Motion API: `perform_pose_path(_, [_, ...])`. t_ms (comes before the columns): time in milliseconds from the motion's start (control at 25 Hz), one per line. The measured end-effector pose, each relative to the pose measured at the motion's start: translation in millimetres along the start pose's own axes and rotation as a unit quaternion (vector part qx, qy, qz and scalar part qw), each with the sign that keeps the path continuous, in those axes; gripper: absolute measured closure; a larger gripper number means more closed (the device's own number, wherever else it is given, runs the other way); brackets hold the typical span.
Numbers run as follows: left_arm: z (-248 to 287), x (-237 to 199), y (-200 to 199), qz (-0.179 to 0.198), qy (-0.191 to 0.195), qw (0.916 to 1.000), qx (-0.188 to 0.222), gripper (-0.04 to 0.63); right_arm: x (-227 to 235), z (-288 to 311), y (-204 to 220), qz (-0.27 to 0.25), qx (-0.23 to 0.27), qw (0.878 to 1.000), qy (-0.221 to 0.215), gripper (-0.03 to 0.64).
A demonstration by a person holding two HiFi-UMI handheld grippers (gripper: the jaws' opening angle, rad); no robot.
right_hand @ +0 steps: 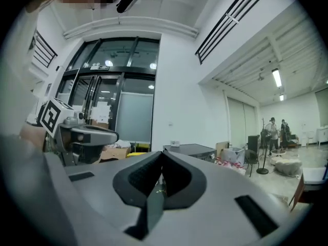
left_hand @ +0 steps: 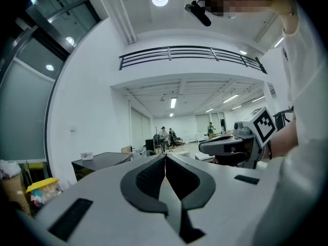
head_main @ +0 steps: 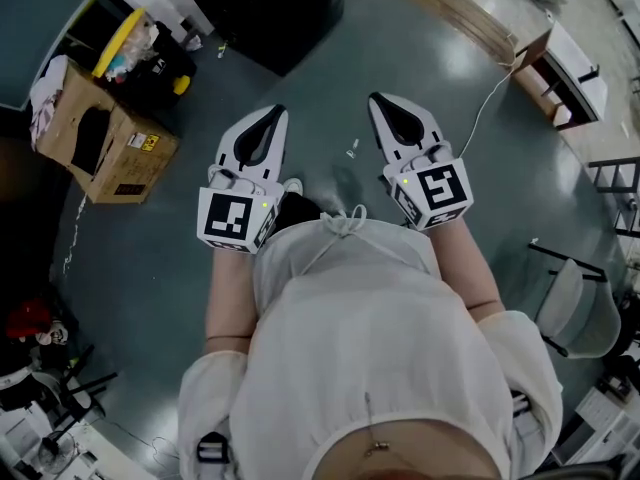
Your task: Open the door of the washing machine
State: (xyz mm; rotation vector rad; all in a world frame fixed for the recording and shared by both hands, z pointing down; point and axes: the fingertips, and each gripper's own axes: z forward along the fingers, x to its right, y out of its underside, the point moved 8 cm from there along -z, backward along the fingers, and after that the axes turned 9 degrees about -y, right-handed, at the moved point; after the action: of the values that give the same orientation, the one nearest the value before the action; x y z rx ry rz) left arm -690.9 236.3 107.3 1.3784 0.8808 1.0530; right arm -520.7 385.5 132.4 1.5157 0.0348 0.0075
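Glossy grey floor (head_main: 330,88), open cardboard box (head_main: 112,153), white wall (left_hand: 92,111), railed balcony (left_hand: 189,53) overhead

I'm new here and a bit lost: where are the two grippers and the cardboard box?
left gripper (head_main: 276,114), head view, at its closed fingertips.
right gripper (head_main: 376,99), head view, at its closed fingertips.
cardboard box (head_main: 120,163), head view, on its side panel.

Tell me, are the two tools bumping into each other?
Apart. The head view shows bare floor between the left tool and the right tool.
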Motion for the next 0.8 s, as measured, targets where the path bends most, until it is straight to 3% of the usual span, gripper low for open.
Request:
perform_pose_path(80, [4.6,1.3,1.5,-0.003,0.000,1.0000,-0.006,0.574,8.6,1.6,1.5,0.011,0.004,1.000,0.020,0.620])
perform_pose_path(120, [7.2,0.8,3.5,-0.003,0.001,1.0000,-0.009,0.574,13.7,4.8,3.3,0.017,0.003,1.000,0.026,0.502])
perform_pose_path(160, [9.7,-0.9,6.3,-0.002,0.001,0.9999,-0.012,0.574,18.4,9.4,5.7,0.021,0.001,0.999,0.028,0.306])
perform_pose_path(200, [12.0,-3.9,9.9,0.000,0.001,0.9999,-0.015,0.574,22.9,14.4,8.3,0.024,-0.002,0.999,0.033,0.239])
perform_pose_path(360, [26.3,-31.7,25.3,-0.004,-0.007,0.9997,-0.025,0.574,39.4,43.7,14.1,0.013,-0.005,0.997,0.074,0.209])
perform_pose_path(480, [49.7,-65.3,38.1,-0.016,-0.014,0.9994,-0.028,0.574,53.9,83.0,19.9,0.022,-0.019,0.996,0.080,0.198])
perform_pose_path(800, [172.8,-169.4,68.0,-0.038,-0.007,0.9985,-0.039,0.574,130.6,222.9,41.9,0.040,-0.069,0.992,0.097,0.199])
